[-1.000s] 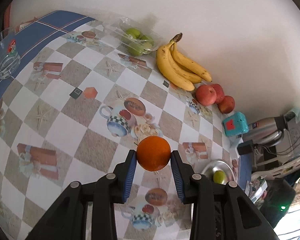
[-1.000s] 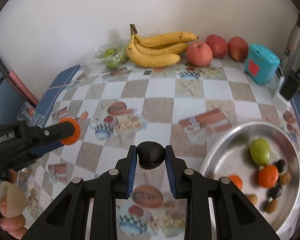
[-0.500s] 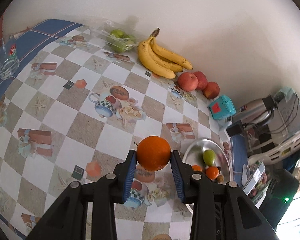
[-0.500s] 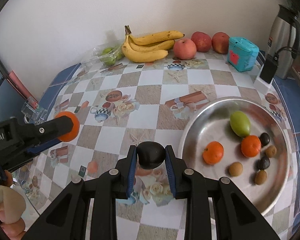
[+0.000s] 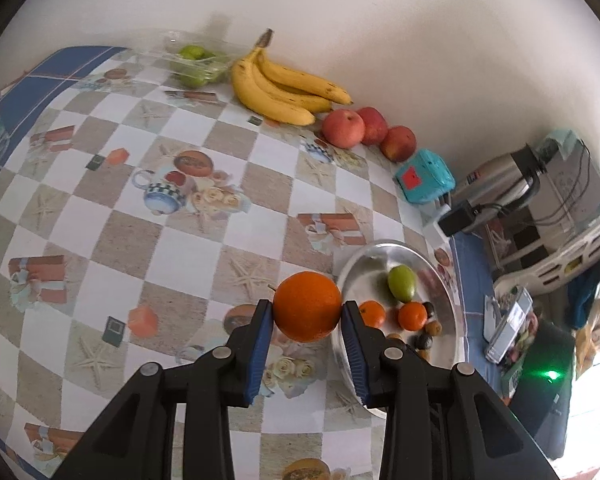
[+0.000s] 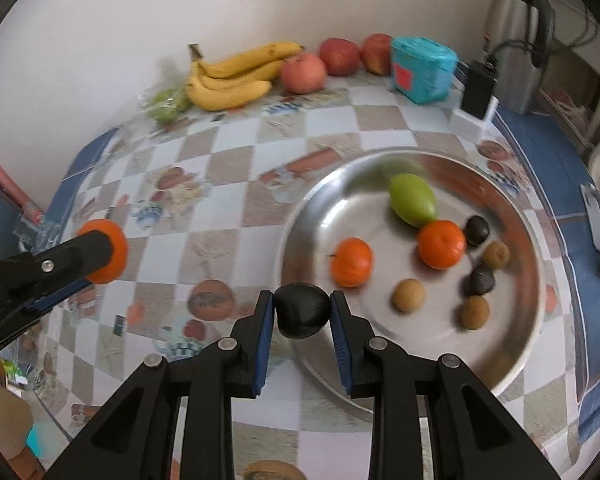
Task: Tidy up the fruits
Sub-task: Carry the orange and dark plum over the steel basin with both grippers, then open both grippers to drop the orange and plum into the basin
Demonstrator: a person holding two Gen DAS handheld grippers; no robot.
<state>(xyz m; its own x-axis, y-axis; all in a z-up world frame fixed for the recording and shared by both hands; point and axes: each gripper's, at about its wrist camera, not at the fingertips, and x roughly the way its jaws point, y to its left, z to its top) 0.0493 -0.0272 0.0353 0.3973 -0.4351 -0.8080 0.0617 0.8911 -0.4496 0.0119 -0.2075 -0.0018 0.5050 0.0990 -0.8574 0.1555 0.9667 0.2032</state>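
Note:
My left gripper (image 5: 307, 314) is shut on an orange (image 5: 307, 306) and holds it above the table, just left of the round metal tray (image 5: 352, 276). It also shows at the left of the right wrist view (image 6: 100, 250). My right gripper (image 6: 302, 312) is shut on a dark, almost black round fruit (image 6: 302, 315) above the tray's near left rim (image 6: 296, 216). In the tray lie a green fruit (image 6: 413, 199), two small oranges (image 6: 351, 262), and several small brown and dark fruits.
Along the back wall lie a bunch of bananas (image 5: 286, 90), three red apples (image 5: 342, 128) and a clear bag of green fruit (image 5: 194, 62). A teal box (image 6: 422, 68), a black charger (image 6: 478, 94) and a steel flask (image 6: 518, 36) stand at the back right.
Both grippers have moved right toward the metal tray with their fruit still held. The tray now looms larger and closer in both views.

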